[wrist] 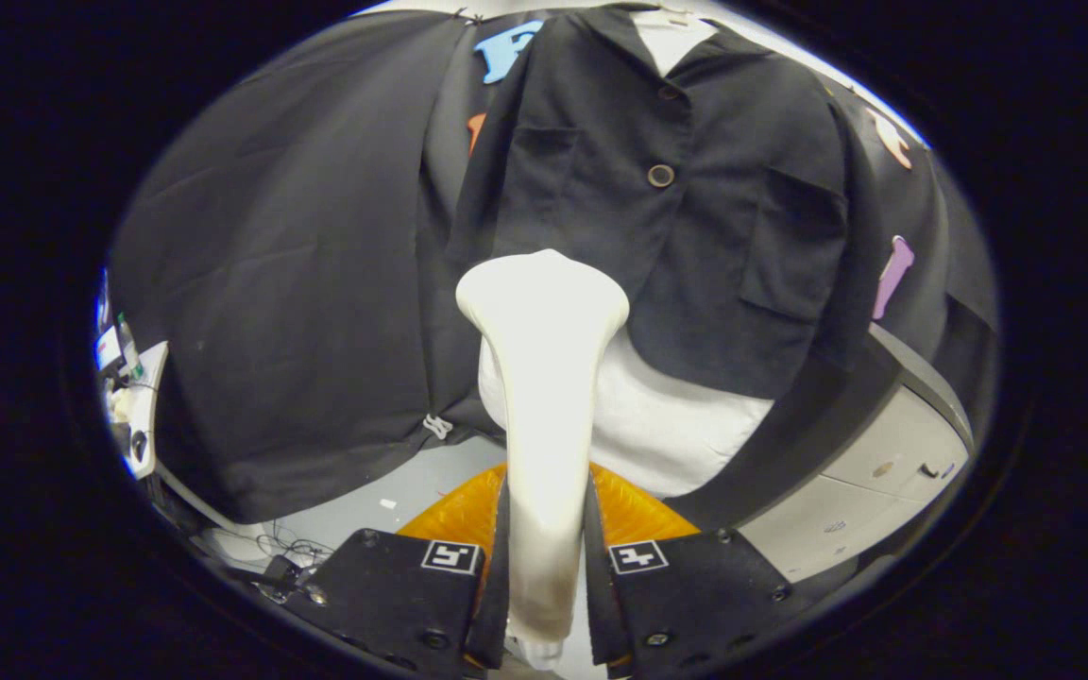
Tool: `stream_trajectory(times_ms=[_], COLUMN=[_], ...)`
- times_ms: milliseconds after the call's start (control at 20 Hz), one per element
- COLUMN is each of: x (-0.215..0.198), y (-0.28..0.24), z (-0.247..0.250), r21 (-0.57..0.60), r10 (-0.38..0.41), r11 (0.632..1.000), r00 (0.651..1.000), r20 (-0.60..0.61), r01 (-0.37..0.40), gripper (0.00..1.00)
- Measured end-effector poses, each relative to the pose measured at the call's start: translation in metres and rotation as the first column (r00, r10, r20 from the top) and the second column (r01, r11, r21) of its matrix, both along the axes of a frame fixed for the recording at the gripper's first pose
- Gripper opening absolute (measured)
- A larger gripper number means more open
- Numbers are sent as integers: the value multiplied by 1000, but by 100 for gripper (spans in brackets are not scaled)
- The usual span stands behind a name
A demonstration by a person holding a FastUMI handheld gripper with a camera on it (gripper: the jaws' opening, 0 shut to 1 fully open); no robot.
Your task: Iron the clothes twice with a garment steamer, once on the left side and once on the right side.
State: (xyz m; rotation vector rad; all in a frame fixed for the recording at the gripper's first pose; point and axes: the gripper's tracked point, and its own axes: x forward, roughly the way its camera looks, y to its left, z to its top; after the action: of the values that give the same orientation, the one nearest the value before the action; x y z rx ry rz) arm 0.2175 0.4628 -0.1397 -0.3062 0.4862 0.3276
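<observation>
Your tongs [544, 567] pinch the garment steamer [542, 378] by its handle, its head raised before the lower front of the hanging black jacket [695, 189]. You cannot judge from here whether either pass is done; treat both sides as still owed.

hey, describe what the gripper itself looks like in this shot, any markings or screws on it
The gripper has two broad, flat, angular finger plates, one on each side. Each plate carries a small square black-and-white fiducial marker near its inner top corner, and round screw heads dot the plates. The inner pads are narrow, tapering strips.
</observation>
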Motion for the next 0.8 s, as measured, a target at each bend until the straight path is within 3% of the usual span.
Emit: stream_trajectory(times_ms=[400, 800], x=[-93, -169], y=[-82, -198], z=[59, 96], r21=[76, 121], r10=[-114, -319], r11=[991, 944], r00=[990, 941], r20=[79, 109], r01=[108, 306], gripper=[37, 36])
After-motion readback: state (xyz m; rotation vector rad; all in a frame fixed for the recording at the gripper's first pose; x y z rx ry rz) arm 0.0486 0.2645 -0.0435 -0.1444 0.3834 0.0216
